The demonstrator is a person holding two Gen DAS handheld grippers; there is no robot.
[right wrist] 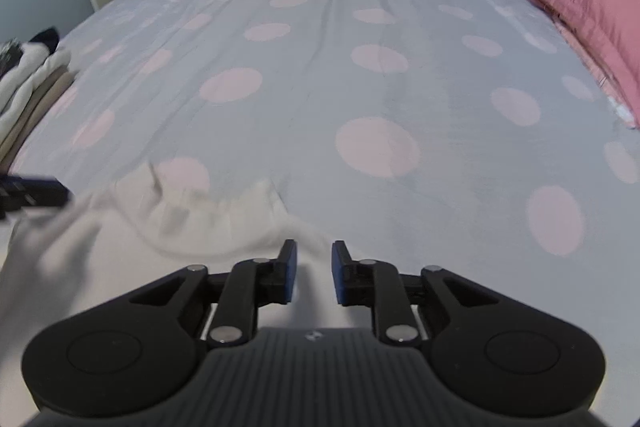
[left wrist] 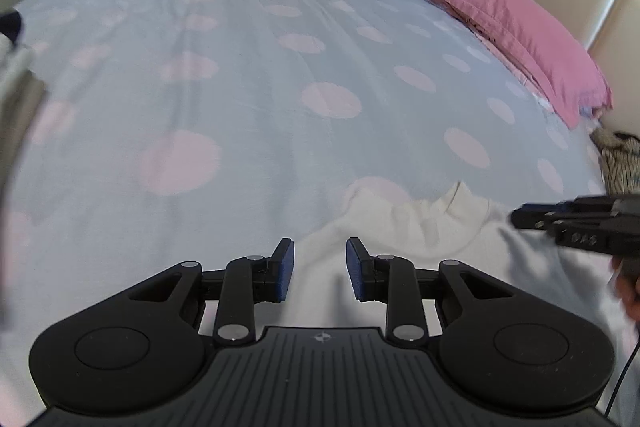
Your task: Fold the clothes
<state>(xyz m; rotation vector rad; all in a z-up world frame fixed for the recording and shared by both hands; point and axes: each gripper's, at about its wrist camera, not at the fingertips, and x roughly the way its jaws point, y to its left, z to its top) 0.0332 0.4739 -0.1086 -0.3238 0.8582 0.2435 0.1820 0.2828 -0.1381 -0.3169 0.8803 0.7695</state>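
A white garment (left wrist: pixel 404 227) lies flat on the near part of the bed, its neck opening toward the far side. My left gripper (left wrist: pixel 320 267) hovers over its left shoulder area. The blue pads (left wrist: pixel 286 267) stand apart, with only cloth showing below the gap. In the right wrist view the same garment (right wrist: pixel 180 223) spreads to the left. My right gripper (right wrist: pixel 314 273) sits over its right edge, pads apart with nothing pinched between them. Each gripper shows at the edge of the other's view: the right gripper (left wrist: pixel 568 221) and the left gripper (right wrist: pixel 32 193).
The bed cover (left wrist: pixel 240 87) is pale grey with pink dots. A pink pillow (left wrist: pixel 520 35) lies at the far right by the headboard. A stack of folded clothes (right wrist: pixel 28 83) sits at the left edge. A striped garment (left wrist: pixel 622 163) lies at the right.
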